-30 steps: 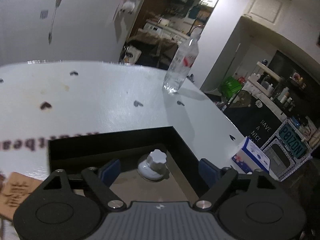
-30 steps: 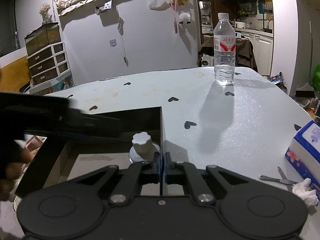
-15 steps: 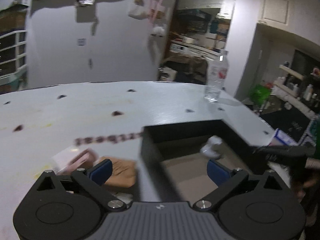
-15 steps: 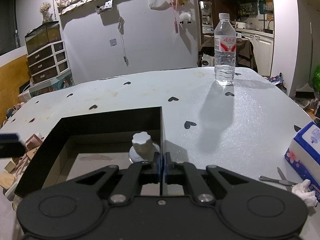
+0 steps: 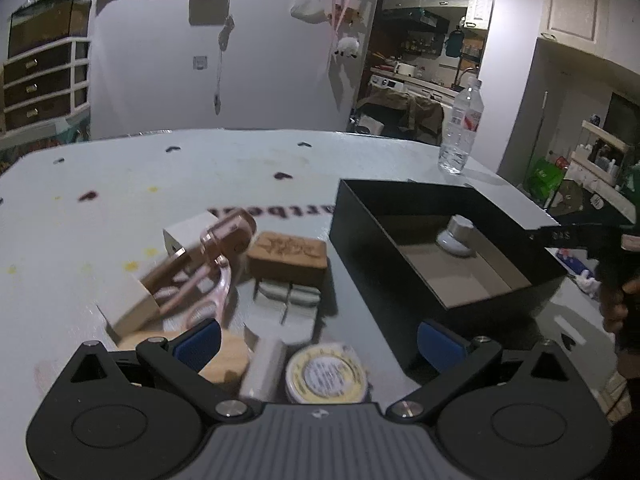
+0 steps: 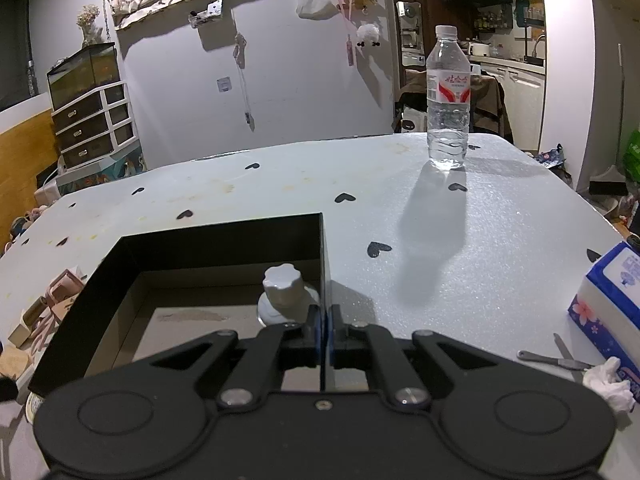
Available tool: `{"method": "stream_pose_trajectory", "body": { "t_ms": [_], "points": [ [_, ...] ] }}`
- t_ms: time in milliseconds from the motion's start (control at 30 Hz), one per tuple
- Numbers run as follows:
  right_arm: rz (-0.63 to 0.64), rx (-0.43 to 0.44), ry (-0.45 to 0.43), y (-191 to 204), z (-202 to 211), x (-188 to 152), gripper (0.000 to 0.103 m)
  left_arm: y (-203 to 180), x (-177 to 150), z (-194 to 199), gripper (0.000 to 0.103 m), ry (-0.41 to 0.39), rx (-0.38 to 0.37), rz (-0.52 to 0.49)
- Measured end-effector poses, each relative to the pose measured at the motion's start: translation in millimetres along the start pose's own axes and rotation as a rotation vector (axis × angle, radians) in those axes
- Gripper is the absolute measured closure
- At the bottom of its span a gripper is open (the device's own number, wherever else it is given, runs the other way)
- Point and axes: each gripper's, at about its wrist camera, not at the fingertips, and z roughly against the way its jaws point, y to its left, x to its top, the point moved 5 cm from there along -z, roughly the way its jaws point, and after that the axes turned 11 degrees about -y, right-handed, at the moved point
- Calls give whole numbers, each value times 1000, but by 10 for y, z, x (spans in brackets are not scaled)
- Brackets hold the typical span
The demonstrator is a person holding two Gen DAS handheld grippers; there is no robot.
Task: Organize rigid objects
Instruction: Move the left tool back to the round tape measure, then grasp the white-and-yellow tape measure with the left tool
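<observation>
A black open box (image 5: 360, 216) stands on the white table, with a white knobbed lid-like piece (image 5: 456, 236) in its far corner. To its left lies a pile of small things: a carved wooden block (image 5: 288, 254), a pink plastic piece (image 5: 224, 240), grey-white blocks (image 5: 288, 296) and a round yellow-rimmed tin (image 5: 326, 374). My left gripper (image 5: 320, 344) hangs open over the tin, nothing between its blue pads. My right gripper (image 6: 325, 320) is shut on the box's thin right wall (image 6: 324, 264), beside the white piece (image 6: 284, 292).
A clear water bottle (image 6: 447, 100) stands at the table's far side. A blue-and-white tissue pack (image 6: 612, 300), a metal tool (image 6: 552, 360) and a crumpled tissue (image 6: 608, 384) lie at the right edge. A hand (image 5: 616, 304) shows at the right.
My left gripper swung left from above the box to above the pile of small things, and its jaws spread wider. The right gripper and the box stayed put.
</observation>
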Motion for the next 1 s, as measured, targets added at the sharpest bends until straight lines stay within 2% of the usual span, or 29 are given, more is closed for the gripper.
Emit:
{"method": "stream_pose_trajectory", "body": {
  "t_ms": [100,167,300,433,600,700,933,1000],
  "points": [
    [1,-5,2,7,-2,0,99,-74,-50,28,3,22,-81,21],
    [2,-8,3,7,-3,0,99,-137,-105,38,13,60,-149,44],
    [4,-16,5,22,-2,-1,99,-204,-226,15,22,137,-152,29],
    [6,-20,9,29,-3,-8,99,-156,-253,-4,23,153,-78,5],
    [7,-20,10,30,-8,-8,99,-104,-269,-100,23,162,-66,14],
    [7,-20,10,28,-9,-7,99,-96,-260,-187,26,156,-50,1],
    [5,-21,11,28,-14,-11,99,-83,-250,-222,50,131,11,-72],
    [4,-20,10,28,-14,-11,99,-69,-249,-209,50,133,8,-69]
  ]
}}
